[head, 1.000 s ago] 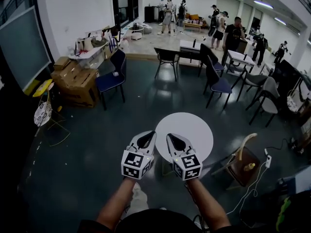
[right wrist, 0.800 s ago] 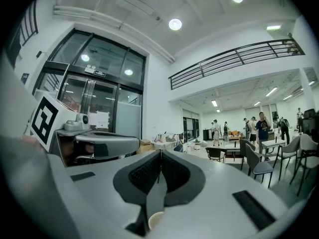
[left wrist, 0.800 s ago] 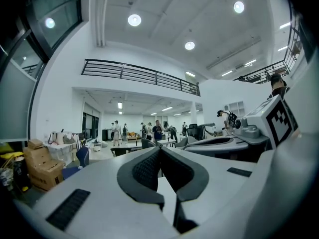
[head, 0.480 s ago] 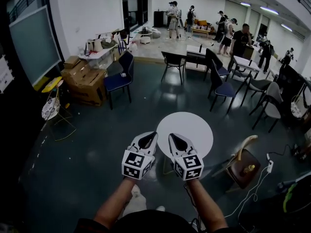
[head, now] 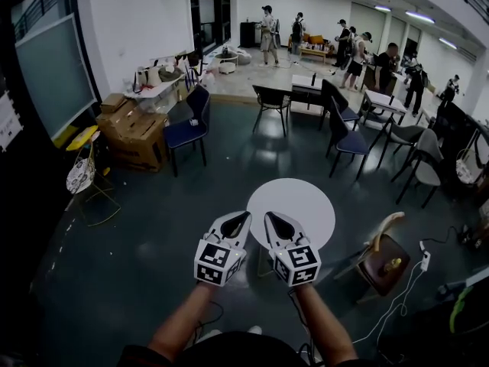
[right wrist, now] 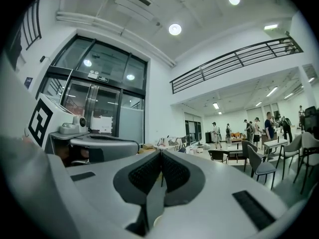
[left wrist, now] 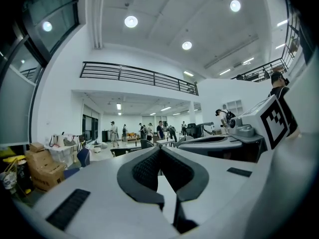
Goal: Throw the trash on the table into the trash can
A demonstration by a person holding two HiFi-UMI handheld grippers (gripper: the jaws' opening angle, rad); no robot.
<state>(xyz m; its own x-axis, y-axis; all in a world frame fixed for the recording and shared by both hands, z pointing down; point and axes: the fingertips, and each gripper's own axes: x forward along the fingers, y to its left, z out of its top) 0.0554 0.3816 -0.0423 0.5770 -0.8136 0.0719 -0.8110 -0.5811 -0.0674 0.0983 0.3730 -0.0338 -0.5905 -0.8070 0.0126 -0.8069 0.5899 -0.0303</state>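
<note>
A round white table (head: 306, 197) stands on the dark floor just ahead of me, and its top looks bare. I see no trash and no trash can in any view. My left gripper (head: 243, 215) and right gripper (head: 269, 215) are held side by side at the table's near left edge, pointing level. In the left gripper view, the left gripper (left wrist: 159, 148) has its dark pads meeting with nothing between them. The right gripper (right wrist: 160, 153) shows the same in its own view: jaws together and empty.
A wooden chair (head: 386, 258) with a cable beside it stands right of the table. Dark chairs (head: 344, 132) and small tables fill the middle of the room. A blue chair (head: 186, 128) and cardboard boxes (head: 134, 132) are at the left wall. Several people stand far back.
The room has slid a little in the head view as I moved. Both grippers stay side by side, shut, at the table's near edge.
</note>
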